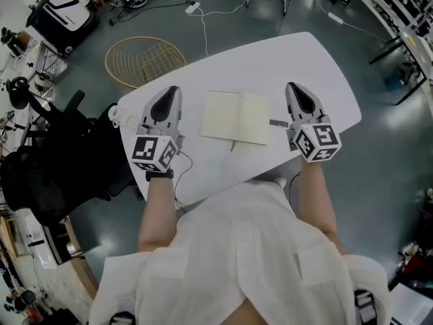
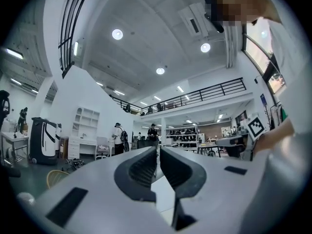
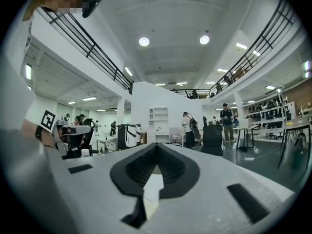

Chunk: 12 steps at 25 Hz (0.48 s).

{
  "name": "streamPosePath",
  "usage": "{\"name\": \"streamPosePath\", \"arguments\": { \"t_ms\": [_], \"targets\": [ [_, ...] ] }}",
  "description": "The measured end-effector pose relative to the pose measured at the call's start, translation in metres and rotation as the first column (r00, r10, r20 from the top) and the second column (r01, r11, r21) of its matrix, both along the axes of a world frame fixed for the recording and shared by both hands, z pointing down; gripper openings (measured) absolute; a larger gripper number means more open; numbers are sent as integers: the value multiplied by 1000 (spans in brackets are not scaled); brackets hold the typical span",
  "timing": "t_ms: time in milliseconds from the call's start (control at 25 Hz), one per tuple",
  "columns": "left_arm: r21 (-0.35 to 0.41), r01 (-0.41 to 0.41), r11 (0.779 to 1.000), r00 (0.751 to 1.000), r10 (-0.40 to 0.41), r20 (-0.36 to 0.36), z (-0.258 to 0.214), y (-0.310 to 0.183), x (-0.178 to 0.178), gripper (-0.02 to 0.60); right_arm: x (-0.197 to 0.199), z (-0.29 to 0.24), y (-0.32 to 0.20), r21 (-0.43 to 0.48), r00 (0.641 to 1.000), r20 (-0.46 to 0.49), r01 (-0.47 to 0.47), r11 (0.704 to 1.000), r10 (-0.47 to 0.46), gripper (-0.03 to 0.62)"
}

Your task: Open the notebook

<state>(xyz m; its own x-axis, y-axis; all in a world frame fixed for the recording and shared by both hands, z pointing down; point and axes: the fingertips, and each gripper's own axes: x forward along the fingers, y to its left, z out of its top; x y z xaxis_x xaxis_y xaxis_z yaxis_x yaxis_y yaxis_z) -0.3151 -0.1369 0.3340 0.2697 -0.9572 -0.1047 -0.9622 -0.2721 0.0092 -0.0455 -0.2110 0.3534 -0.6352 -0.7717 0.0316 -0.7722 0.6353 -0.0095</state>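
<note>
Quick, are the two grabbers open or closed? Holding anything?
Left gripper: closed, holding nothing.
Right gripper: closed, holding nothing.

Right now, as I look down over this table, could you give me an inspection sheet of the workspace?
Surface: white table, flat.
Job's things: notebook lies flat mid-table, pale pages up, apparently open.
Clutter: small white object at the table's left edge, unclear what.
Grippers: left gripper and right gripper rest on the table either side of the notebook, not touching it; jaws together, empty.
Cables: thin cable runs off the near edge; white cord on the floor.
Surroundings: round wicker basket and black chair on grey floor.
</note>
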Motion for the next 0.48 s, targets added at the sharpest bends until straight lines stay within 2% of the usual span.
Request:
{"name": "streamPosePath", "arguments": {
  "t_ms": [160,480],
  "targets": [
    [1,-13,1000,1000,13,-3,-1,5,11,21,23,-10,10,56,999,-29,-31,998,33,5],
    [16,5,1000,1000,-5,0,-8,11,12,21,48,-11,17,63,993,-83,-78,995,84,2]
  ]
}}
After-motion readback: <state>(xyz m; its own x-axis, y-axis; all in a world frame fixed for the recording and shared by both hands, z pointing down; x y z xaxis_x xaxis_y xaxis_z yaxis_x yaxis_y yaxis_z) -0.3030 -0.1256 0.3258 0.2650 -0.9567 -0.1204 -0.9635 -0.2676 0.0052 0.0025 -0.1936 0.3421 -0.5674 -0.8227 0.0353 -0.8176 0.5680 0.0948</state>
